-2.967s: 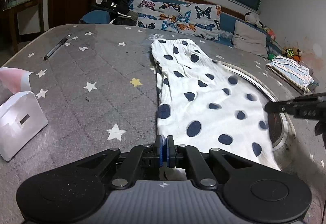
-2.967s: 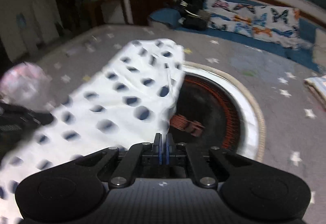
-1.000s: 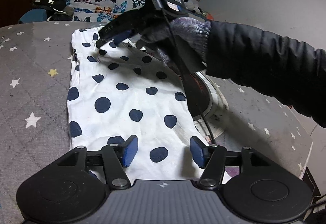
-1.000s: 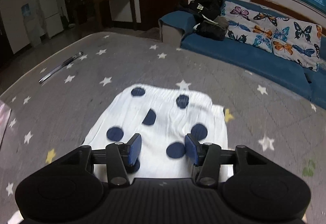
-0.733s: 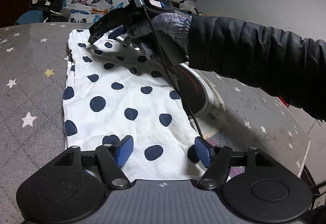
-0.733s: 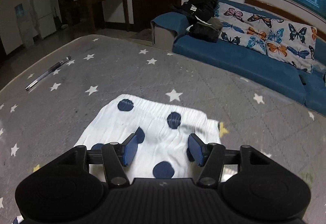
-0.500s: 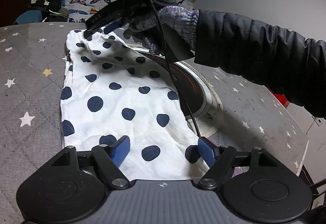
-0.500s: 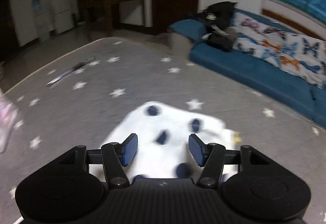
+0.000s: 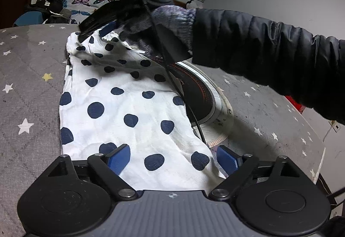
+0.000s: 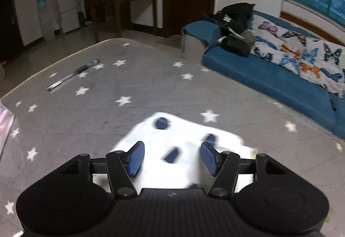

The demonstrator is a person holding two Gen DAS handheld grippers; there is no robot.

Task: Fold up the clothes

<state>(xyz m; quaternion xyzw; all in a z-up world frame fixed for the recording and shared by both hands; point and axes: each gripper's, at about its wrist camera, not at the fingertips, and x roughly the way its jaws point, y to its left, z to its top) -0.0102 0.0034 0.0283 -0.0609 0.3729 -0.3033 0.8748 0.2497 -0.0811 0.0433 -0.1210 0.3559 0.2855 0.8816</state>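
A white garment with dark blue dots lies lengthwise on the grey star-patterned cover. My left gripper is open over its near end, its blue pads wide apart and the cloth's near right corner between them. At the far end a gloved hand holds my right gripper low over the cloth, which is rumpled there. In the right wrist view the right gripper is open above the garment's far edge, with nothing pinched.
A round black disc with a white rim is partly under the garment's right side. A cable hangs from the right hand. A pen lies far left. Beyond the table are a blue sofa, a black bag and butterfly cushions.
Both grippers, shut on the garment three seconds ago, now stand open. Over the last second the left jaws widened, and the right gripper shifted toward the far left corner, rumpling the cloth there.
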